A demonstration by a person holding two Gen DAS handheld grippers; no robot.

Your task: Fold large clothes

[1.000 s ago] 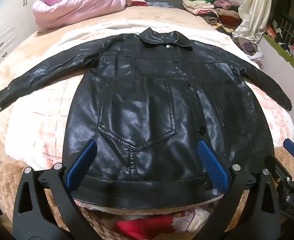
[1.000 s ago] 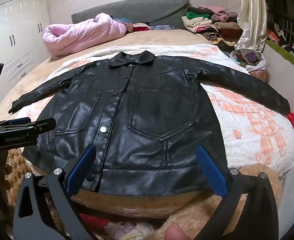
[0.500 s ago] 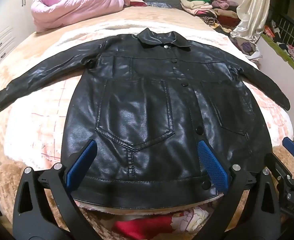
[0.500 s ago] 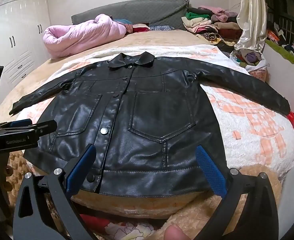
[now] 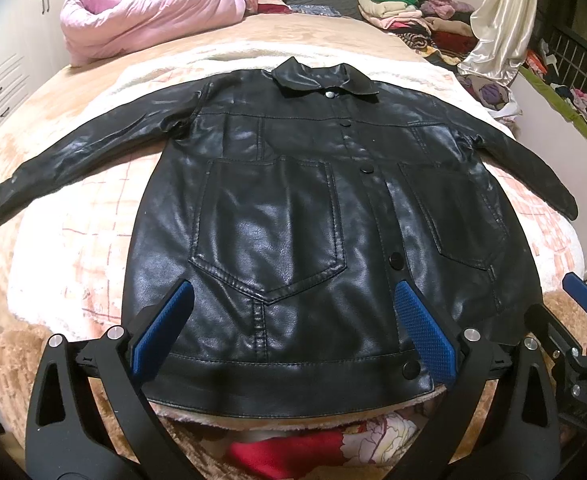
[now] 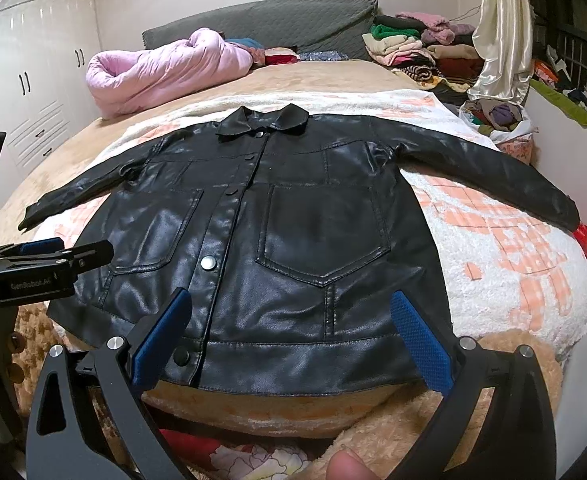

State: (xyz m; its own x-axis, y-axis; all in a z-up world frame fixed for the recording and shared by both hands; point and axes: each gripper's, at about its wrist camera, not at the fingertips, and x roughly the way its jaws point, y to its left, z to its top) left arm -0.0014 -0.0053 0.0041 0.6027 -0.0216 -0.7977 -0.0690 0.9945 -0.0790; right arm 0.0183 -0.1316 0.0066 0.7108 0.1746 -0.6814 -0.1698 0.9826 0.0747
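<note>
On the bed, the glossy black leather jacket lay flat, buttoned, sleeves spread wide over a nubbly white-and-peach blanket. I held my left tool and right tool above its stitched hem, both wide apart, gripping nothing. A puffy pink quilt lay beyond the collar.

Bed, tan plush cover. White fleece blanket with orange check pattern spread across the middle. Black leather jacket flat on the blanket, front up, buttoned, sleeves out to both sides, collar toward the headboard. Rolled pink quilt at the head, left. Stack of folded clothes at the head, right.
</note>
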